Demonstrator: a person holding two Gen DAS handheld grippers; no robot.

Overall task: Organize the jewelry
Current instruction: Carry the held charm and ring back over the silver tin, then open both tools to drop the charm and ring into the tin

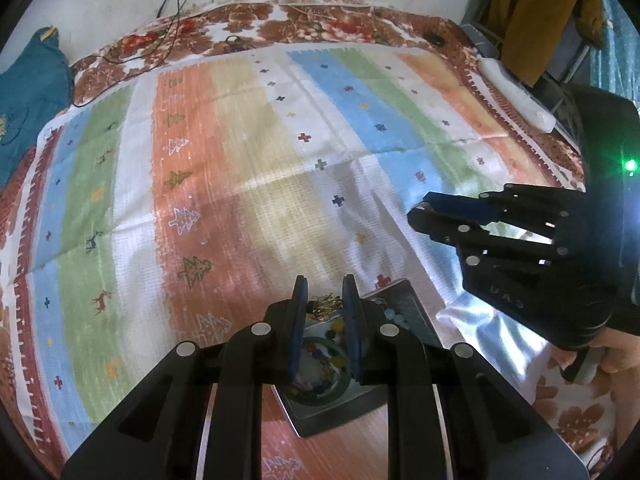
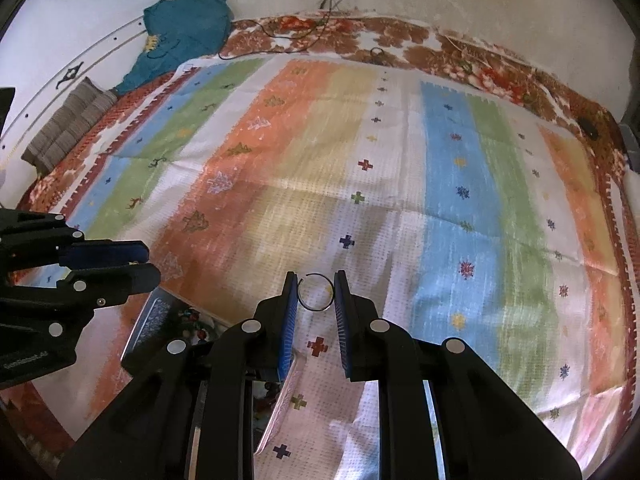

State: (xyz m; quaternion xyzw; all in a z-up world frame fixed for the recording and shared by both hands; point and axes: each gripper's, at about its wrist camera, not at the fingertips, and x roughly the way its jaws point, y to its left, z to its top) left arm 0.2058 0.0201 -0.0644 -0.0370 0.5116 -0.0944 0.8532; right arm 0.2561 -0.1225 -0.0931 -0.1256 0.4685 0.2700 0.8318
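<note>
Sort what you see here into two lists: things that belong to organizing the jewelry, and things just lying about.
Belongs to the job:
- thin open ring between the right tool's fingers
- dark tray holding beads
- round dish of coloured beads under the left tool

Just lying about:
- teal garment
- folded grey cloth
- cables
- mustard cloth

Each hand-held gripper is a matte black plastic linkage assembly. The left hand-held gripper [image 1: 325,300] and the right hand-held gripper [image 2: 317,298] both carry flat fingers faced with ribbed blue pads [image 2: 289,336]. Round silver pivot pins [image 1: 261,329] mark each linkage joint. The right unit's housing bears a lit green indicator [image 1: 631,165] and faint embossed lettering. Bare skin of the person's right hand [image 1: 616,354] is visible.
</note>
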